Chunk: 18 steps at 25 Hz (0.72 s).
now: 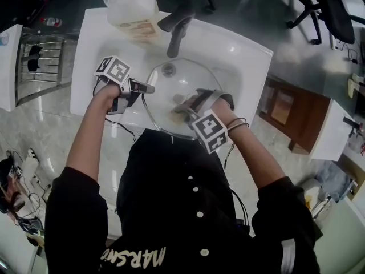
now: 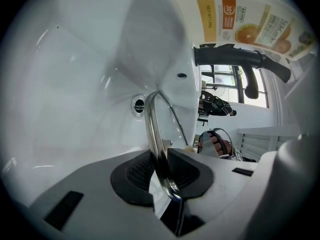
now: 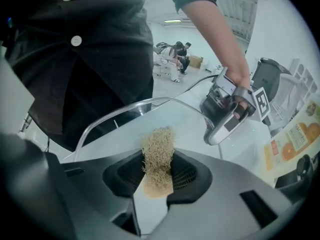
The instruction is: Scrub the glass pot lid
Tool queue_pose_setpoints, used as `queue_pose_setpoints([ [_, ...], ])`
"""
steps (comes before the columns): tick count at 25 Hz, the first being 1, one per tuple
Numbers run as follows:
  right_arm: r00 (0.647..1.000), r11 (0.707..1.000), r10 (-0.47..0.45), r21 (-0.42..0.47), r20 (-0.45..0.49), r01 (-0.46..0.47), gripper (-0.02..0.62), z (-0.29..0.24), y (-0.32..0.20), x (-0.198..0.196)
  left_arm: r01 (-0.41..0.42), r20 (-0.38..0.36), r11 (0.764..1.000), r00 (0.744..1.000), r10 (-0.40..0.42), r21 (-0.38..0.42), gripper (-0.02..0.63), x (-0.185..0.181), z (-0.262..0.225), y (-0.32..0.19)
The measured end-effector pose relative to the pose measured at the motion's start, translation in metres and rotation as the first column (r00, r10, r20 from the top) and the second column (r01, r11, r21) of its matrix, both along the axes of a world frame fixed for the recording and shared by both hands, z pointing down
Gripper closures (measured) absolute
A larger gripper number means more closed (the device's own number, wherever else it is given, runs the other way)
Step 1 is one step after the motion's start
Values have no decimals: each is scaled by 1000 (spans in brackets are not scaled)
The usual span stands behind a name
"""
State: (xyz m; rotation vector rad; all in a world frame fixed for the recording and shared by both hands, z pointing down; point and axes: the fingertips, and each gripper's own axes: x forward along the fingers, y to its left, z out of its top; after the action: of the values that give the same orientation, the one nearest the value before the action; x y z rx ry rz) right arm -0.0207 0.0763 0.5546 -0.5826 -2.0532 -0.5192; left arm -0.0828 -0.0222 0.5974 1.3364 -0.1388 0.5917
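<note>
Clear, steel-rimmed lid (image 1: 171, 93) over a white sink (image 1: 245, 50), grey floor (image 1: 296, 44) around; left tool (image 1: 151, 88) clamps its rim, right tool (image 1: 179, 110) pinches a scrubber (image 3: 159, 154).

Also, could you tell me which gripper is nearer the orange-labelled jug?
Left. The left gripper clamps the left rim of the glass lid, in front of the jug; the right gripper, holding a scrub pad, is at the lid's near side, farther off.

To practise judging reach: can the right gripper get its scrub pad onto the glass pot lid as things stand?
Probably yes. The right gripper holds the scrub pad just over the glass pot lid, nothing lies between them, and the left gripper clamps the lid's rim.
</note>
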Motion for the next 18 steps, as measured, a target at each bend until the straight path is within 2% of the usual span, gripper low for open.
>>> queue_pose_setpoints([
  [8, 991, 995, -81, -69, -104, 74, 454, -3, 19, 47, -3, 6, 1000, 1000, 3, 7, 508, 0, 0, 0],
  [18, 962, 980, -161, -154, -220, 129, 456, -10, 34, 88, 2, 17, 1000, 1000, -2, 11, 508, 0, 1, 0],
])
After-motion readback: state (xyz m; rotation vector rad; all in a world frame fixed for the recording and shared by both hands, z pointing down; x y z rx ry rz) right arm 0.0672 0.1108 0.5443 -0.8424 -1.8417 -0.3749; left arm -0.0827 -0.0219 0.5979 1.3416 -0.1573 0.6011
